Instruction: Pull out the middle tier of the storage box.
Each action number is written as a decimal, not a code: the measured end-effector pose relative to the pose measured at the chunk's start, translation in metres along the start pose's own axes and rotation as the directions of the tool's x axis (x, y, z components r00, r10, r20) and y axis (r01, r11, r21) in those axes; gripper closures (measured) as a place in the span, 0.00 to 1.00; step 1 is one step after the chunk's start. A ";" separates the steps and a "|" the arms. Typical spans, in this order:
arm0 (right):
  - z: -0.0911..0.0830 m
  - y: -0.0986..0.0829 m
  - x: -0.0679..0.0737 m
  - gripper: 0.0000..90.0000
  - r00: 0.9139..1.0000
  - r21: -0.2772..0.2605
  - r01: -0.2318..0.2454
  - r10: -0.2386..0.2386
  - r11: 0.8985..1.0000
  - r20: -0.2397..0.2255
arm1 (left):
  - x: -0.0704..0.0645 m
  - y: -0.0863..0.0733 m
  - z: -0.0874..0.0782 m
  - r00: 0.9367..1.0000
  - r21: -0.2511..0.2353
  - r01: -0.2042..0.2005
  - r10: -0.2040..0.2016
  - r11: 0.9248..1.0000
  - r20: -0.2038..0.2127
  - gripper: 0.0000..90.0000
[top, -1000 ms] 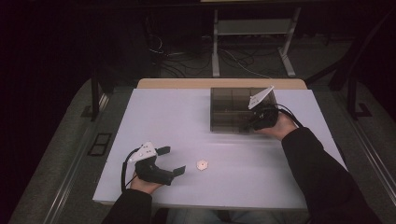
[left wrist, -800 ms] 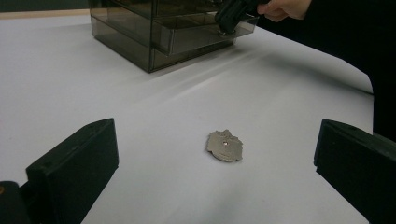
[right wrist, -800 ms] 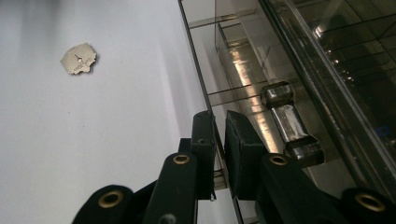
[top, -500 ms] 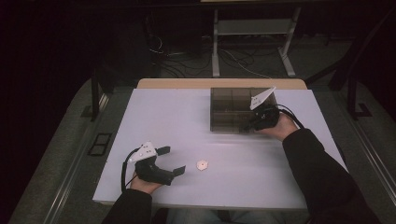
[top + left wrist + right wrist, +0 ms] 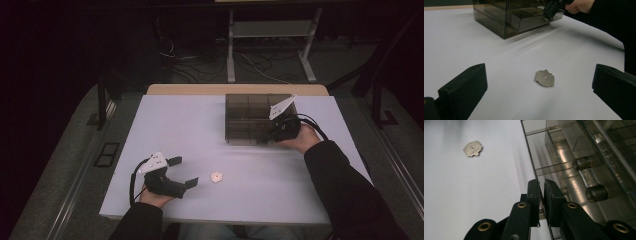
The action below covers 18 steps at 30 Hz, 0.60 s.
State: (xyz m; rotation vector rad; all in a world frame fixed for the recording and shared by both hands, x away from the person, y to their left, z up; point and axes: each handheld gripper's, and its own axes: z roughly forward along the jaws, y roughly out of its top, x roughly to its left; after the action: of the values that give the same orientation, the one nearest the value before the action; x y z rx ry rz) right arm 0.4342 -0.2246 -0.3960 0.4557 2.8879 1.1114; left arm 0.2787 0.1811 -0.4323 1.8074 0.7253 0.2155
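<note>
From the high view, your left gripper (image 5: 182, 172) rests near the front edge of the white table (image 5: 165, 120), its jaws spread wide, with the small metal disc (image 5: 216, 176) just beyond them. Your right gripper (image 5: 270, 136) is at the smoky plastic drawer box (image 5: 245, 120).

In the left gripper view, the disc (image 5: 545, 78) lies flat between the jaws, touching neither.

In the right gripper view, your jaws are pinched on the thin edge of a drawer front (image 5: 541, 202); the disc (image 5: 472, 148) lies well apart.

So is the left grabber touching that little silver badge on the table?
Apart. In the left gripper view the small silver badge lies on the white table between the wide-open jaws of the left gripper, with bare table on both sides.
</note>
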 end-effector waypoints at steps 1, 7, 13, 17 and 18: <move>0.000 0.000 0.001 0.91 1.000 -0.003 0.005 -0.005 1.000 0.000 | 0.000 0.000 0.000 1.000 -0.001 0.000 0.000 1.000 0.000 0.00; 0.000 -0.001 0.004 0.91 1.000 -0.009 0.008 -0.008 1.000 -0.002 | 0.000 0.000 0.000 1.000 -0.001 -0.001 0.001 1.000 -0.001 0.00; 0.000 -0.004 0.006 0.91 1.000 -0.019 0.002 -0.002 1.000 -0.005 | 0.000 0.000 0.000 1.000 -0.001 0.000 0.000 1.000 -0.001 0.00; 0.000 -0.006 0.010 0.91 1.000 -0.025 0.002 -0.002 1.000 -0.009 | 0.000 0.000 0.000 1.000 0.001 0.000 0.000 1.000 -0.001 0.00; 0.000 -0.006 0.011 0.91 1.000 -0.024 -0.001 0.000 1.000 -0.008 | 0.000 0.000 0.000 1.000 0.000 0.001 -0.001 1.000 -0.001 0.00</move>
State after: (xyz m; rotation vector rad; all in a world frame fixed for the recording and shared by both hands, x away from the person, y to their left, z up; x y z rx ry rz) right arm 0.4221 -0.2264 -0.3990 0.4522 2.8780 1.1496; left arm 0.2787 0.1809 -0.4324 1.8069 0.7264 0.2161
